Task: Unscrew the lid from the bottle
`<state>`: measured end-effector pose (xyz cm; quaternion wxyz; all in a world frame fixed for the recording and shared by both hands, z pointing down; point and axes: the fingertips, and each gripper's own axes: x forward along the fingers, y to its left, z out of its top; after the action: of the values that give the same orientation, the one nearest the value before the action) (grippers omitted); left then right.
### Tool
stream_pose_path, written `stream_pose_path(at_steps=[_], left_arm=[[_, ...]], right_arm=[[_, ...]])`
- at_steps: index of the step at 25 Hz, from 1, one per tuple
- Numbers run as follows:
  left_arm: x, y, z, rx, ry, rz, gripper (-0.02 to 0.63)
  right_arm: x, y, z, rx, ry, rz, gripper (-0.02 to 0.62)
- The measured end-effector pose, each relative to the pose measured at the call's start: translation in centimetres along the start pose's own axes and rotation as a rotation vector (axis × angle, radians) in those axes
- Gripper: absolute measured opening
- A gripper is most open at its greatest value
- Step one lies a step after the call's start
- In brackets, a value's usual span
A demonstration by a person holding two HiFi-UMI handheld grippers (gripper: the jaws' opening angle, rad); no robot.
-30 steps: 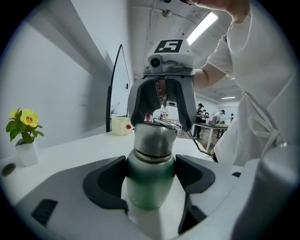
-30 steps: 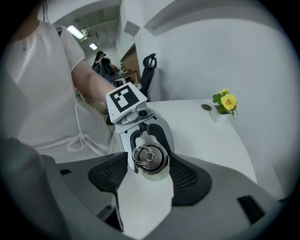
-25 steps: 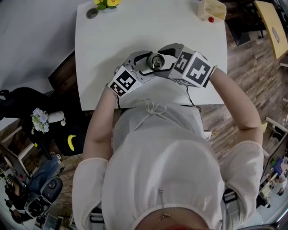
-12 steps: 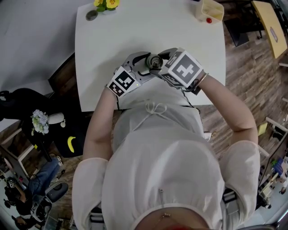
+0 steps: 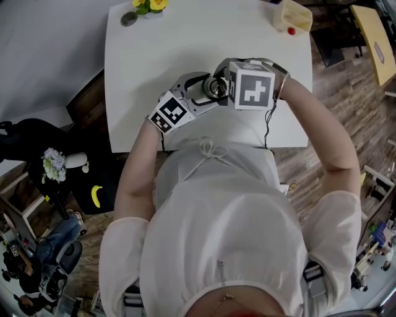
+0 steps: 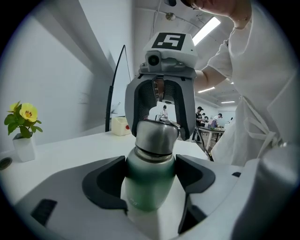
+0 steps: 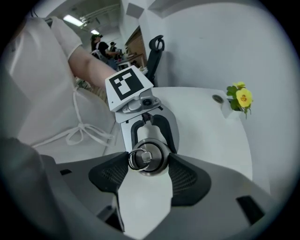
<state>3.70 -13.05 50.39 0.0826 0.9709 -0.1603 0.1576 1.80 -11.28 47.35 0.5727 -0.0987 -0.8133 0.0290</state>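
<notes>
Right tool [image 7: 148, 165] rolled, jaws just closed on lid [image 6: 157, 136]; flower [image 5: 148, 5], box [image 5: 292, 17] well apart.

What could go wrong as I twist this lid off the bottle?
The right gripper has just been closing its jaws on the lid, and its ring sits against one pad, so the grip could slip. The left gripper clamps the bottle on its smooth green body; the bottle may spin with the lid.
</notes>
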Motion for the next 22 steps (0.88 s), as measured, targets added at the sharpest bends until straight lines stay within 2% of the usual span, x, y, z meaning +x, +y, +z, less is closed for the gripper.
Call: stream_pose_path(at_steps=[6,8,11,13,18,20,22], left_arm=[[0.00,0.06,0.00,-0.008,-0.003,-0.009,0.351],[-0.04,0.09,-0.09,-0.009,-0.003,-0.009,0.351],[-0.06,0.13,-0.13,-0.010,-0.003,-0.011,0.351],[-0.02,0.16,-0.05,-0.013,-0.005,-0.014,0.351],[-0.05,0.12,0.02,-0.017,-0.008,-0.010,0.351],[0.01,0.00,0.00,-0.014,-0.006,-0.010,0.351],[0.06,-0.06,-0.04,-0.014,-0.004,-0.011,0.351]], right_arm=[[-0.05,0.24,-0.17,-0.227,0.129,0.075,0.279],[0.02,0.24,-0.14,-0.258,0.136,0.081,0.281],[-0.01,0.27,-0.07,-0.249,0.104,0.071,0.281],[-0.04,0.22,-0.08,-0.222,0.077,0.036,0.284],[0.25,-0.34,-0.49,-0.087,0.017,-0.117,0.299],[-0.13,-0.53,-0.46,0.046,-0.054,-0.151,0.311],[-0.42,-0.68,-0.31,0.225,-0.139,-0.161,0.305]])
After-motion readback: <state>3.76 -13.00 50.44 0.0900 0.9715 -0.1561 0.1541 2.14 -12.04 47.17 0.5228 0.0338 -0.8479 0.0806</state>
